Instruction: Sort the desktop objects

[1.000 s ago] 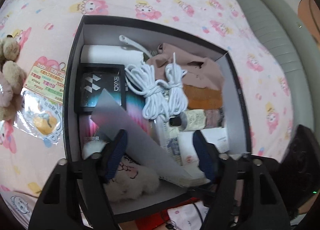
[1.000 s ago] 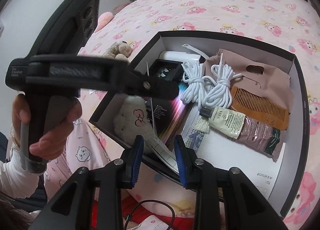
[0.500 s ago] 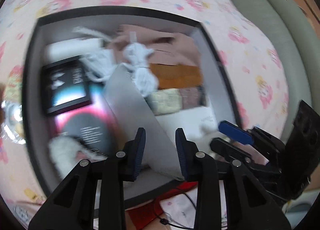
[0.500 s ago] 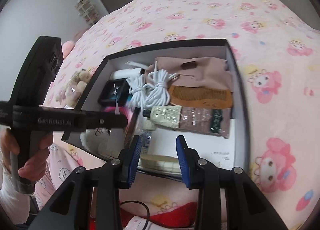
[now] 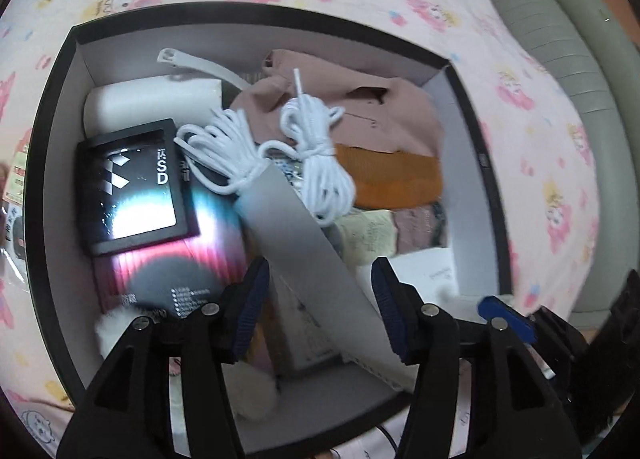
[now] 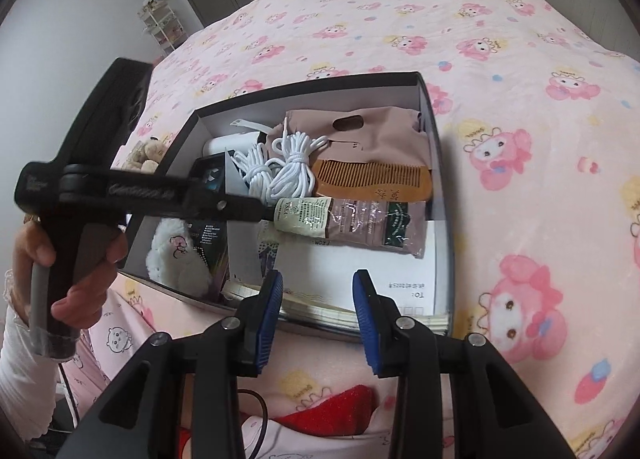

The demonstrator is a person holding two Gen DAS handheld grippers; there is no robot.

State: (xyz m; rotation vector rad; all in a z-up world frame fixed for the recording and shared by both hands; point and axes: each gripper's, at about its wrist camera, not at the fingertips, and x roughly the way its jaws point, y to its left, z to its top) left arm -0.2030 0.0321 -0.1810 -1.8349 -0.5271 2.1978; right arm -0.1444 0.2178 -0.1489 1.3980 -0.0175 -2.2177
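A stiff grey card sheet (image 5: 304, 255) stands on edge in the black cardboard box with a pale lining (image 5: 56, 147), its long axis running from the middle of the left wrist frame down to the lower right. It is plain, flat and matte, with a ragged lower edge.

The left gripper (image 5: 320, 311) straddles that sheet; its jaws are opening, the sheet between them, and neither blue pad visibly presses on it. The right gripper (image 6: 318, 315), at the bottom centre of its frame, stands part open with nothing between its jaws, just above the box's near rim.

Inside the box: two bundles of white cord (image 6: 280, 171) near the centre, a brown wooden comb (image 6: 372, 179) lying across the right side, a tube in clear wrap (image 6: 348, 223) below it, a folded tan bag (image 6: 360, 131) at the back, a black SD packet (image 5: 128, 183) on the left, a white plush toy (image 6: 176, 259) at the lower left, and white paper (image 6: 360, 279) at the front. The box rests on a pink cartoon-print blanket (image 6: 520, 99).
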